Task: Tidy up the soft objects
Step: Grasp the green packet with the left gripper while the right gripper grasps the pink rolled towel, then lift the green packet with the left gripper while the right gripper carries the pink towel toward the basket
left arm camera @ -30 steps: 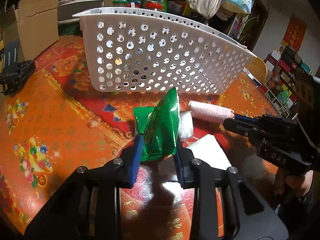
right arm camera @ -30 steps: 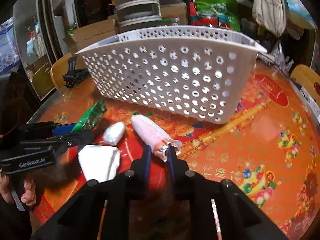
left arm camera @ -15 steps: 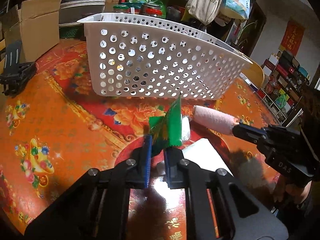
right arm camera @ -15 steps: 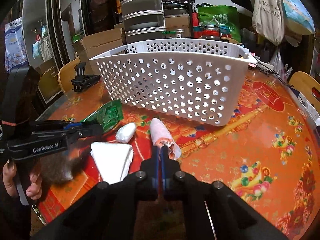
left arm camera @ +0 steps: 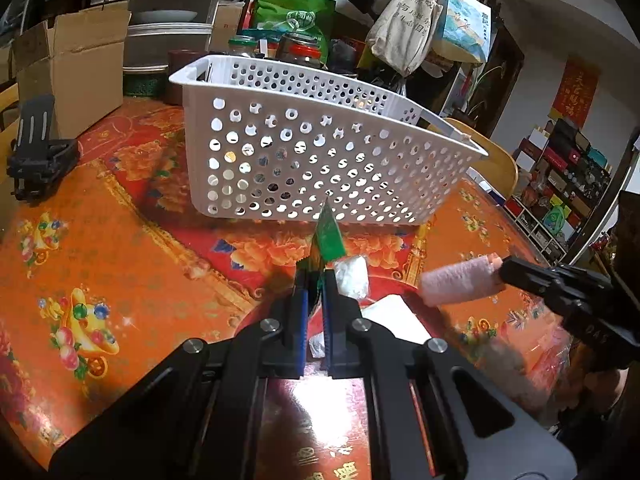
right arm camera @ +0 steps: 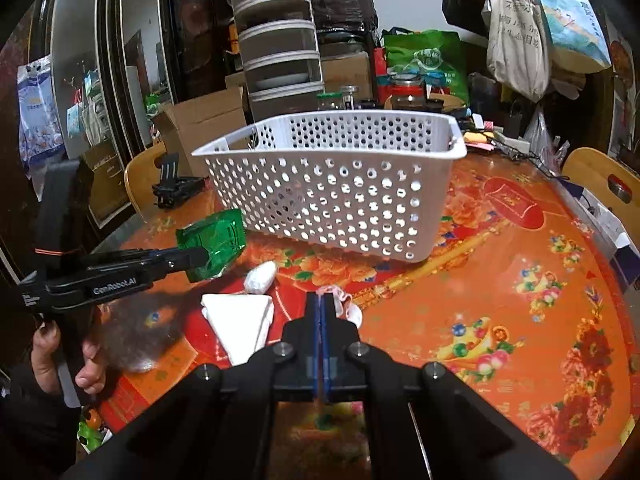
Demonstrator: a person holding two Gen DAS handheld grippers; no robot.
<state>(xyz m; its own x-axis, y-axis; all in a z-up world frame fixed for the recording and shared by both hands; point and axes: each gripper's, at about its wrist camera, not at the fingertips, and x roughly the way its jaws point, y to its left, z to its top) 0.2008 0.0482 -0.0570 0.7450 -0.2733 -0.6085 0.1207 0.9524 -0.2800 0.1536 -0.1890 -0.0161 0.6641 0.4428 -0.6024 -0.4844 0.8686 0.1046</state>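
A green foil packet (left arm camera: pixel 329 236) stands edge-on in my left gripper (left arm camera: pixel 316 280), whose jaws are closing tight on its lower edge. From the right wrist view the same green packet (right arm camera: pixel 216 240) hangs flat from the left gripper (right arm camera: pixel 196 260), above the table. My right gripper (right arm camera: pixel 321 300) is shut on a pink rolled cloth (right arm camera: pixel 346 306), mostly hidden behind the fingers. The left wrist view shows that pink roll (left arm camera: pixel 460 284) lifted off the table in the right gripper (left arm camera: pixel 504 272). A white perforated basket (left arm camera: pixel 320 160) stands just beyond both.
A small white wad (right arm camera: pixel 261 278) and a folded white cloth (right arm camera: pixel 240 320) lie on the red-orange tablecloth (right arm camera: pixel 500 300) between the grippers. A black clamp stand (left arm camera: pixel 36 160), a cardboard box (left arm camera: pixel 72 68), jars and wooden chairs (right arm camera: pixel 608 184) ring the table. A hand (right arm camera: pixel 60 356) grips the left tool.
The left jaws closed from wide onto the green packet, squeezing it flat and edge-on. The right jaws shut on the pink roll and raised it off the table, drawing back from the basket.
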